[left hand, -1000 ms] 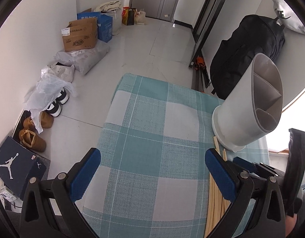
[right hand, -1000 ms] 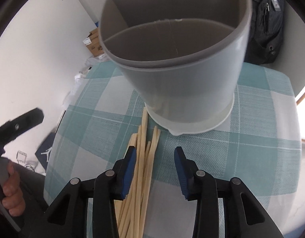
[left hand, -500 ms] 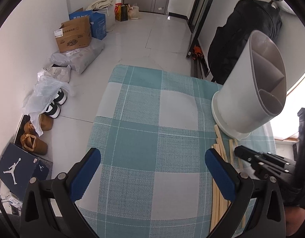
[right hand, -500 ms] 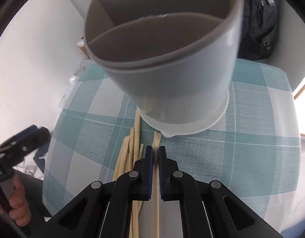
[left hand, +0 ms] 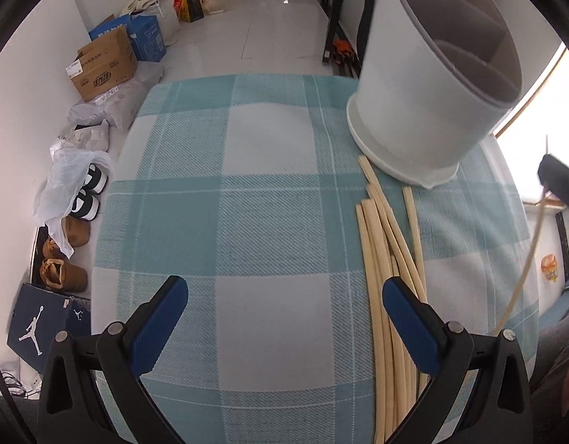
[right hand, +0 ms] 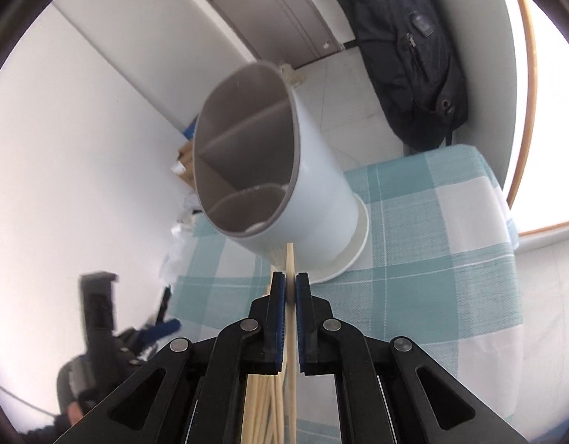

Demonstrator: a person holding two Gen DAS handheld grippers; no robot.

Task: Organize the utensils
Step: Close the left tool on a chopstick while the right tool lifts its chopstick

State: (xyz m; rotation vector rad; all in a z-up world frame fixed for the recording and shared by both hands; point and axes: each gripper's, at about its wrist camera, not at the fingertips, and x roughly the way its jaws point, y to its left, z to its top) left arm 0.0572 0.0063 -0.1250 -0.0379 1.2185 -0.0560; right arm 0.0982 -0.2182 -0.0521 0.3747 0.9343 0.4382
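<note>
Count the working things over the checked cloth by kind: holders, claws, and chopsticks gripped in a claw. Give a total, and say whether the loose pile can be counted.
Utensil holder: 1
Claws: 2, the left claw and the right claw
Gripped chopstick, in the right claw: 1
Total: 4
The loose chopsticks overlap, so no sure count.

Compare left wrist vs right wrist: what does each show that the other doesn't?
Left wrist only: the open left gripper over the cloth, shoes and boxes on the floor.
Right wrist only: the right gripper shut on one chopstick, and the backpack.
Both: the holder and the loose chopsticks on the checked cloth.
</note>
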